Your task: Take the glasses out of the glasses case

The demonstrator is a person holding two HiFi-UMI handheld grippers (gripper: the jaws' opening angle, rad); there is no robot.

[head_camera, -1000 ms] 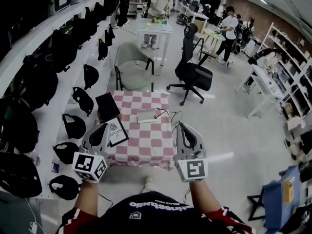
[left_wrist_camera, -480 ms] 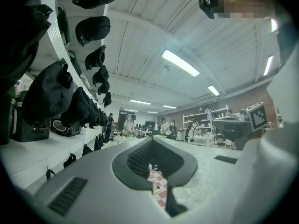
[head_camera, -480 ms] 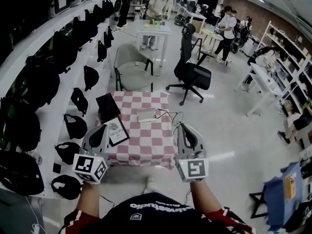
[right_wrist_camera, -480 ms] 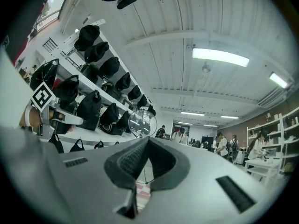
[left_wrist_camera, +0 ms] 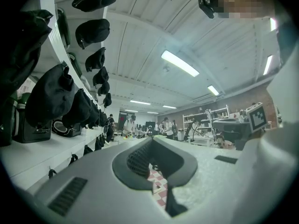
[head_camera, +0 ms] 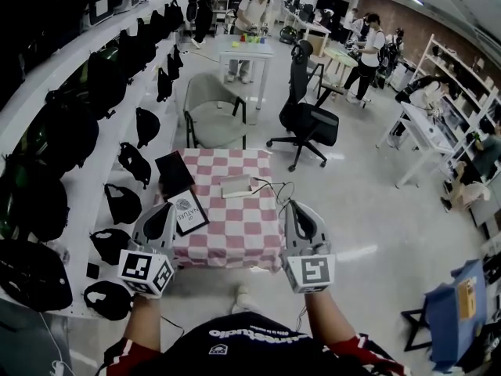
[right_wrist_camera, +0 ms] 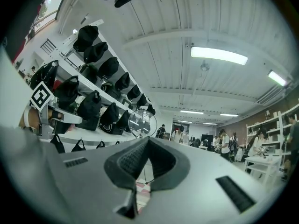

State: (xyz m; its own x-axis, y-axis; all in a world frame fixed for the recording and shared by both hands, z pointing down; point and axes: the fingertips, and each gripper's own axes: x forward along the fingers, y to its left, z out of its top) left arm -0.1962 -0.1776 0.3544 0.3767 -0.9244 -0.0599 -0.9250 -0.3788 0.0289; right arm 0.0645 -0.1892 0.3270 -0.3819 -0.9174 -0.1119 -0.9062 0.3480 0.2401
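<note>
Your left gripper [head_camera: 166,207] and right gripper [head_camera: 292,206] both have jaws pressed together on nothing; they hover over the near edge of the red-and-white checked cloth [head_camera: 235,227]; the glasses case [head_camera: 235,185], a flat pale-grey oblong, lies further ahead between them, well apart from the fingers; thin wire-frame glasses [head_camera: 279,186] sit just right of it.

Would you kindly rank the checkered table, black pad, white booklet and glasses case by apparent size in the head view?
1. checkered table
2. black pad and white booklet: about alike, and the booklet lies nearer the camera, so unranked
3. glasses case
</note>
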